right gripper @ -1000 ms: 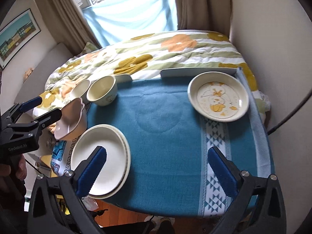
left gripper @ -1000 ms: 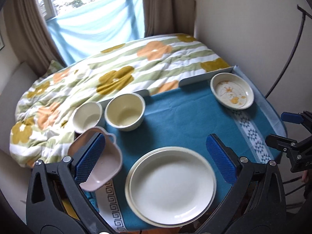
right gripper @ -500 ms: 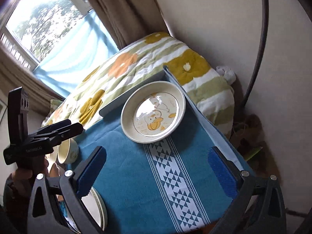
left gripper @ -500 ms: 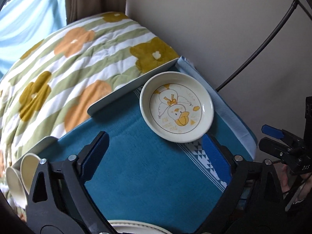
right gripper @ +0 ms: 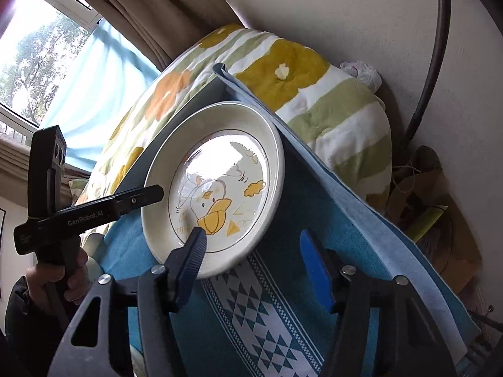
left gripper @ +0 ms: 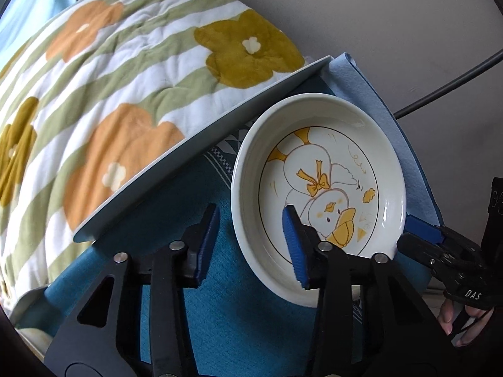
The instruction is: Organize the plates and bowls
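A cream duck-print plate lies on the blue cloth at the table's far right corner; it also shows in the right wrist view. My left gripper is open and straddles the plate's near-left rim, one pad over the inside, one outside. My right gripper is open and straddles the near-right rim, its left pad over the plate. The other plates and bowls are out of view.
A flowered quilt lies beyond the table's far edge. A wall and a black cable stand close on the right. Clutter sits on the floor by the wall.
Both grippers have moved in close to the duck plate from above the table. Their jaws have narrowed and now straddle its rim on opposite sides. The plate has not moved.
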The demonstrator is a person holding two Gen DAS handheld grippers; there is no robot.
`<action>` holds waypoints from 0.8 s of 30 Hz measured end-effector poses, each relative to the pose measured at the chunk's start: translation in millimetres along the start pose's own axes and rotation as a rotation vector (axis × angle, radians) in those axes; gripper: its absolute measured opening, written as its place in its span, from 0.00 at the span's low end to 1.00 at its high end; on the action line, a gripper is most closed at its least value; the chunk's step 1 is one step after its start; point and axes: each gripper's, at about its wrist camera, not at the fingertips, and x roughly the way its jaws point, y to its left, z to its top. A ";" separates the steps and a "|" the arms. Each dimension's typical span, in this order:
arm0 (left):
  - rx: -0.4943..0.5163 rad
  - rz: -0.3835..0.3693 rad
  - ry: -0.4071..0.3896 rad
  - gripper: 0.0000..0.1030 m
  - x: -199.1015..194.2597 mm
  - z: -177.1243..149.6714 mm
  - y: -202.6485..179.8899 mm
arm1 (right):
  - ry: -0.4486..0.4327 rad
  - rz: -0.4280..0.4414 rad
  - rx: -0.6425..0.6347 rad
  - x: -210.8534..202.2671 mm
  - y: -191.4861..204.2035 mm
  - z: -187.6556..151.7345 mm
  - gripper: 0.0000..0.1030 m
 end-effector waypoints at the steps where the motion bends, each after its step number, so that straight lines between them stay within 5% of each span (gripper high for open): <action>1: -0.003 -0.001 0.004 0.27 3.6 1.6 1.3 | 0.001 0.001 0.001 2.2 -0.5 1.6 0.50; 10: -0.019 -0.003 -0.010 0.14 11.5 10.2 4.5 | 0.026 -0.027 -0.016 24.7 -2.2 13.0 0.17; 24: 0.004 0.063 -0.087 0.13 -33.4 -1.9 -15.7 | 0.025 0.002 -0.042 12.9 0.6 20.1 0.16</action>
